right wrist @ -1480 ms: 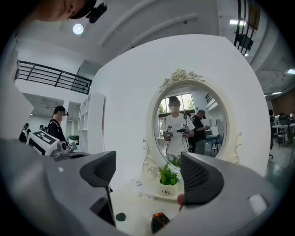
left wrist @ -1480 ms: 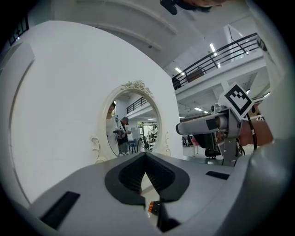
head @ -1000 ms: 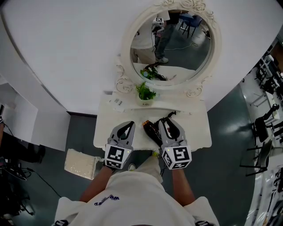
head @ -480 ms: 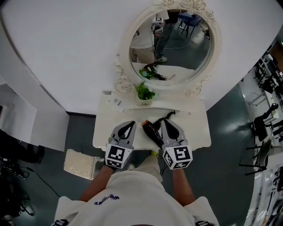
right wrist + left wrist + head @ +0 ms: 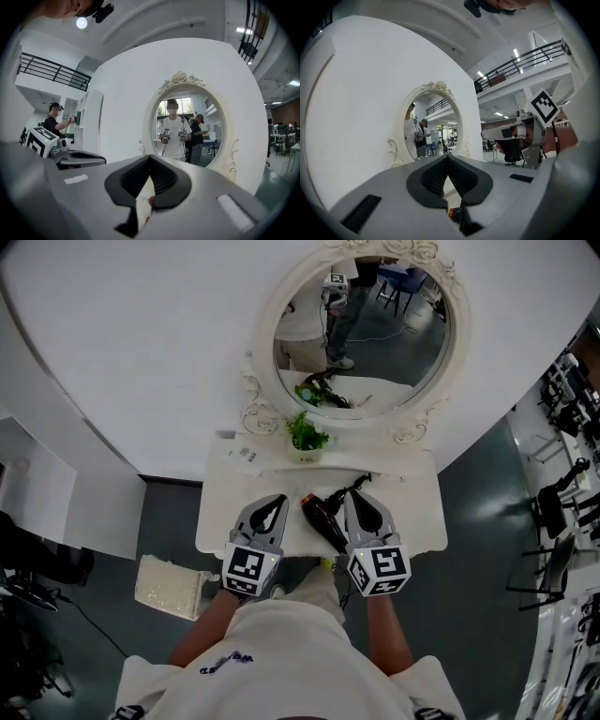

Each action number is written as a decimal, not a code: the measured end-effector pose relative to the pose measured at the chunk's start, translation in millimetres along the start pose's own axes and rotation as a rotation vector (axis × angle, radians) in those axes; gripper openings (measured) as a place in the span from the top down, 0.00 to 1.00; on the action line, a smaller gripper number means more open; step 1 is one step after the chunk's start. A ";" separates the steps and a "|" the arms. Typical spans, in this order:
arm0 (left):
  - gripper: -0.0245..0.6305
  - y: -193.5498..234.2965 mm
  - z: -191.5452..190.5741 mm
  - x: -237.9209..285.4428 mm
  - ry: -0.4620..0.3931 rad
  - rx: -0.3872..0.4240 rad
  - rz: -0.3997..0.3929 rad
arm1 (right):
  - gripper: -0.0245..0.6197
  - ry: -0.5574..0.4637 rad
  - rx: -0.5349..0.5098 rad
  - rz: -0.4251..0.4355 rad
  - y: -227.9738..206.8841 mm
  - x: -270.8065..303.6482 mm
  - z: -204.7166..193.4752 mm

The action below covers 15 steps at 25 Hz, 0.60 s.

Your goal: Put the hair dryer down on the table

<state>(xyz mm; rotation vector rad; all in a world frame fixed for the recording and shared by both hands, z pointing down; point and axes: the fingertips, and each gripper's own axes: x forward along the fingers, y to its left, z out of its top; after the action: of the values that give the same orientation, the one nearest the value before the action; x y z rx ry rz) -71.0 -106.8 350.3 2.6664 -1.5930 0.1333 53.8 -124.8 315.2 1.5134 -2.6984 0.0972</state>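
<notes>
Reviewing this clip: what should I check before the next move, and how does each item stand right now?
1. Hair dryer down on the table: ok, it appears to lie there.
2. Right gripper released: ok, jaws shut with nothing between them.
3. Left gripper empty: ok, jaws shut on nothing.
4. Hair dryer safely back from the table's front edge: cannot tell.
5. Plant clear of the hair dryer: ok, apart.
</notes>
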 end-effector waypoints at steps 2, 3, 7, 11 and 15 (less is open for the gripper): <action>0.95 -0.2 -1.0 0.1 0.003 -0.002 -0.001 | 0.95 0.004 0.000 -0.015 -6.0 -0.9 -0.5; 0.95 -0.1 -1.6 0.0 0.004 -0.003 -0.001 | 0.95 0.005 0.001 -0.024 -9.5 -1.7 -0.5; 0.95 0.7 -5.2 1.4 0.012 -0.005 0.002 | 0.95 0.006 -0.001 -0.037 -16.9 -2.5 1.3; 0.95 -2.4 -6.5 4.5 0.018 0.000 -0.006 | 0.95 0.017 -0.001 -0.030 -16.6 -1.1 -3.1; 0.95 -3.4 -5.9 6.1 0.019 0.000 -0.009 | 0.95 0.022 -0.003 -0.025 -16.0 -0.3 -5.7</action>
<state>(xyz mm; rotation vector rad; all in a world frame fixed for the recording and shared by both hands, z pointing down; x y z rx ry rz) -65.5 -110.2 356.8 2.6631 -1.5756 0.1577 67.7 -132.4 321.3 1.5358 -2.6602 0.1082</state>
